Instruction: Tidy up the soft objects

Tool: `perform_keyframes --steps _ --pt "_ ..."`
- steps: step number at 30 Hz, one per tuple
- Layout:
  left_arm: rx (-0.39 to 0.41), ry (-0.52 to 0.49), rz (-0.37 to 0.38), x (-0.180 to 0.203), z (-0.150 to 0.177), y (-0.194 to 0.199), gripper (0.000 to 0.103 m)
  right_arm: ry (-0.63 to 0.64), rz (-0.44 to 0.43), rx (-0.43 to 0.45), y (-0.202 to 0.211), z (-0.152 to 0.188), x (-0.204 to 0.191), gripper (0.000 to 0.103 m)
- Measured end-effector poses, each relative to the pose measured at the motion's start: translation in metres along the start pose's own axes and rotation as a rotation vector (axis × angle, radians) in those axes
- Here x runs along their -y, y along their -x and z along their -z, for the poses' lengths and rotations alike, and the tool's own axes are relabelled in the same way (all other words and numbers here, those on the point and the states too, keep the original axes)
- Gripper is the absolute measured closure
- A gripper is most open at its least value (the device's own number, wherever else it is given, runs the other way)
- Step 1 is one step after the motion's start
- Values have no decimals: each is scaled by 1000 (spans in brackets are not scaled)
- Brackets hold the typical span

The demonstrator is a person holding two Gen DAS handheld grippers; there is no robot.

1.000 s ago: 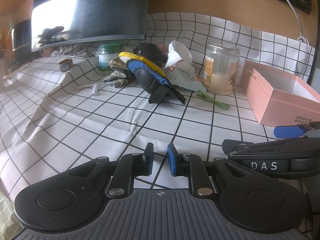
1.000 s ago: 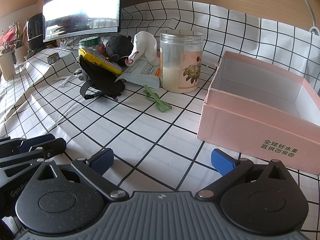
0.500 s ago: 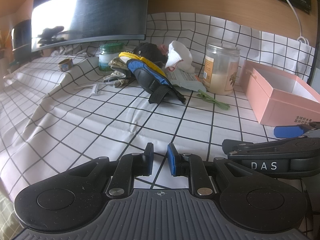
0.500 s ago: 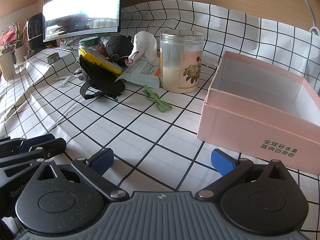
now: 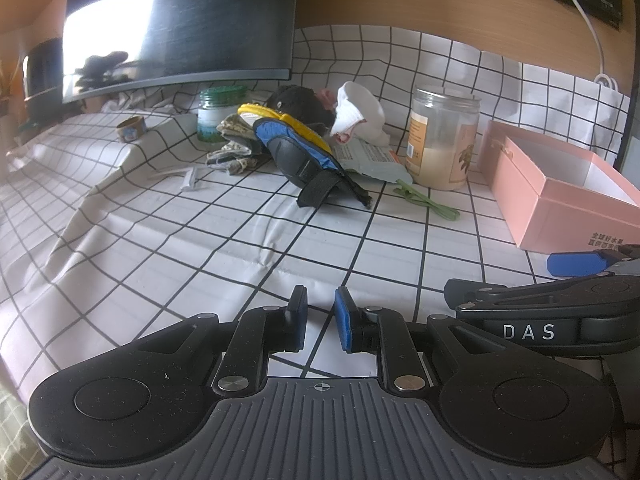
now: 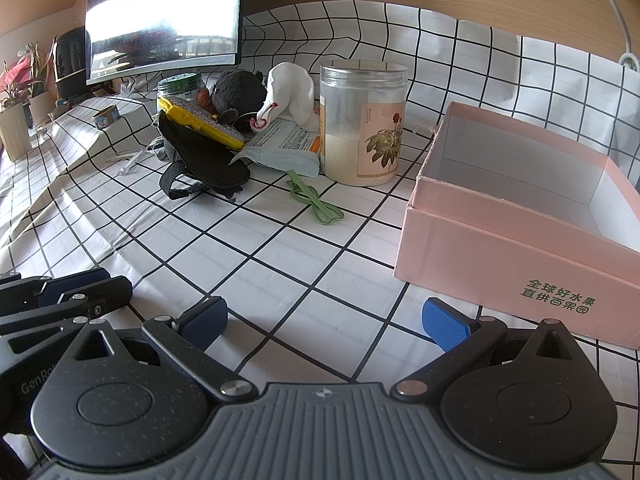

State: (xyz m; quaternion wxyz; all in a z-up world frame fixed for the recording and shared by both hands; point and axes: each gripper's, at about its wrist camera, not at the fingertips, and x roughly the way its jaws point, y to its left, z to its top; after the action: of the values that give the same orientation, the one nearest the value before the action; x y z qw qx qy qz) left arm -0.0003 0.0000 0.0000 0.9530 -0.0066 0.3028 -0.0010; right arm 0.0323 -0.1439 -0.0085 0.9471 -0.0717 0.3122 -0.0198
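A pile of soft things lies at the back of the checked cloth: a blue, black and yellow glove (image 5: pixel 298 152) (image 6: pixel 200 152), a black plush toy (image 5: pixel 298 100) (image 6: pixel 236 94), a white sock (image 5: pixel 358 114) (image 6: pixel 290 92) and a patterned cloth (image 5: pixel 234 142). An open, empty pink box (image 5: pixel 560 192) (image 6: pixel 516 216) stands at the right. My left gripper (image 5: pixel 321 316) hovers low over the cloth near the front, jaws nearly closed, holding nothing. My right gripper (image 6: pixel 324 320) is open and empty, just left of the box's front corner.
A clear plastic jar (image 5: pixel 442 138) (image 6: pixel 362 120) stands between pile and box. A green band (image 6: pixel 314 200), a flat packet (image 6: pixel 284 148), a green-lidded jar (image 5: pixel 220 112), a tape roll (image 5: pixel 130 128) and a razor (image 5: pixel 188 178) lie around. A monitor (image 5: pixel 180 24) hangs behind.
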Motion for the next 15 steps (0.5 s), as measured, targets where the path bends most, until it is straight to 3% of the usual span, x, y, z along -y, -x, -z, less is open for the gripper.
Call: perform_keyframes --steps 9,15 --pt "-56 52 48 -20 -13 -3 85 26 -24 -165 -6 -15 2 0" --pt "9 147 10 -90 -60 -10 85 21 -11 -215 -8 -22 0 0"
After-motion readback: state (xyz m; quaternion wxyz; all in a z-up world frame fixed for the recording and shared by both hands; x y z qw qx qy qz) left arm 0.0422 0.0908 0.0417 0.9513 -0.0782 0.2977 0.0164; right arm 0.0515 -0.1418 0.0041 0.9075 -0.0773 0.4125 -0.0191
